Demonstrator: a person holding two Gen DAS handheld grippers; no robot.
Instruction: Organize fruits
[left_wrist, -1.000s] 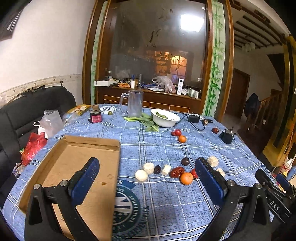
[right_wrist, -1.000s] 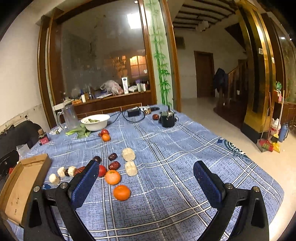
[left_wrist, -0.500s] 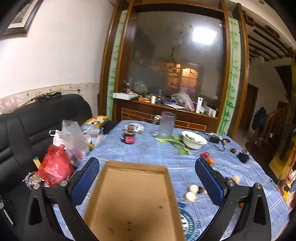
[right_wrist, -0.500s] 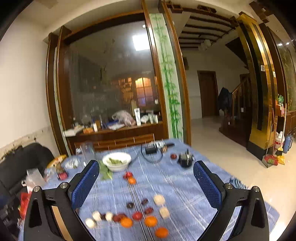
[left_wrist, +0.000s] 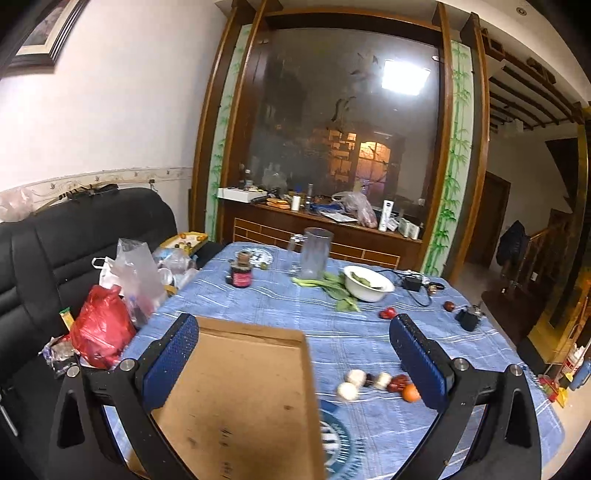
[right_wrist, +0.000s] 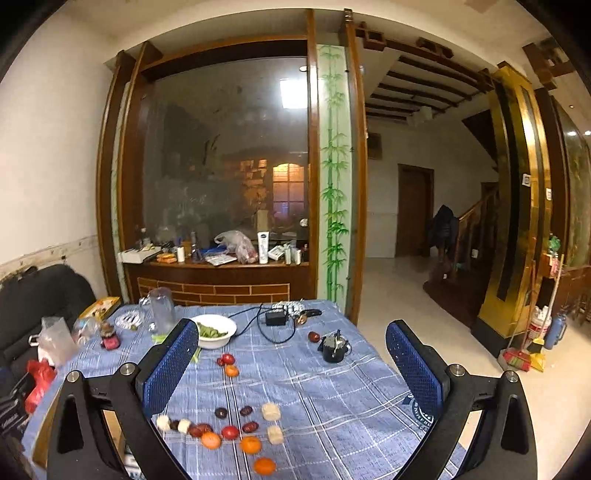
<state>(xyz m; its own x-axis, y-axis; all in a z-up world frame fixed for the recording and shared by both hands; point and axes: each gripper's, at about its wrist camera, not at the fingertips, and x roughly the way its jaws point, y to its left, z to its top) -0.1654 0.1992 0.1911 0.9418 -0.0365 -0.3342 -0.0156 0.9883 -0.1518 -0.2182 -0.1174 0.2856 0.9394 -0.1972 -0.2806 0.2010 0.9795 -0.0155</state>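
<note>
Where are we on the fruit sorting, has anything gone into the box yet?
Nothing looks done: the cardboard box shows only a bare bottom. Nothing is in hand either; the left gripper and the right gripper both have their jaws wide apart and hold nothing. All is left: the oranges, red fruits, dark dates and pale pieces lie loose on the blue tablecloth.

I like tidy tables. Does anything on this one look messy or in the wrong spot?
Yes. Fruit lies loose across the blue tablecloth instead of in the cardboard box, which looks empty. Leafy greens lie bare on the cloth beside the white bowl.
</note>
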